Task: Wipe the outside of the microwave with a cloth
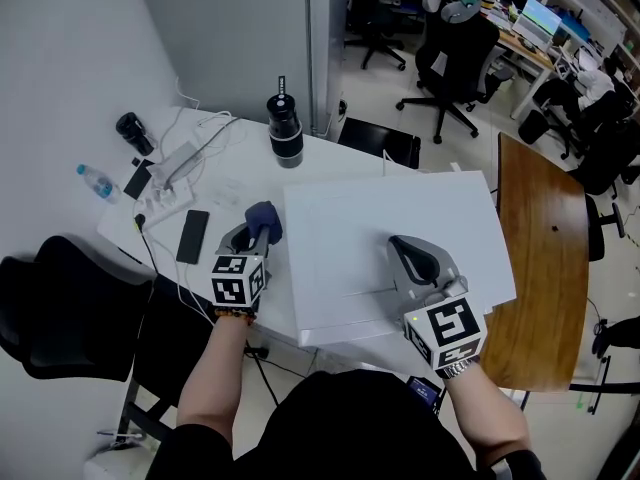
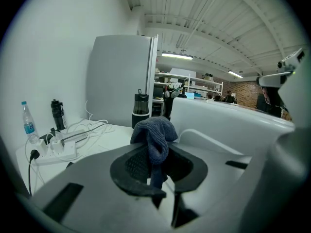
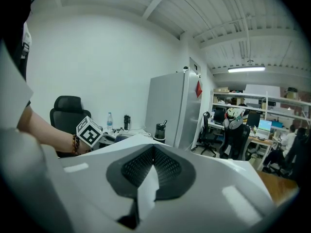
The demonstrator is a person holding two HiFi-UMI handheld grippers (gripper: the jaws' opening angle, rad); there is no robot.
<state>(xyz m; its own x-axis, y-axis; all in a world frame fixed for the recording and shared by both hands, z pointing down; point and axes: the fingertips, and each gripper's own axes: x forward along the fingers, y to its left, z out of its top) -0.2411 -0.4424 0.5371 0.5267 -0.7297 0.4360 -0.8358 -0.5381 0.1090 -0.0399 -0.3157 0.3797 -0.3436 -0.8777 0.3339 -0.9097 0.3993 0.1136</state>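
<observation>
My left tool [image 2: 154, 154] grips the blue cloth [image 2: 153, 127] beside the microwave [image 1: 345, 233]. My right tool [image 3: 154, 149] looks closed, empty, over its top.

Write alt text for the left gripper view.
The left claw pinches a bunched blue cloth, with the white microwave close on its right. Behind, on the white desk, are a power strip with cables, a water bottle and a black tumbler.

Bright even light from ceiling tubes [image 2: 177, 56], soft shadows, gripper views fisheye w/ black vignette, edges bent, focus sharp
</observation>
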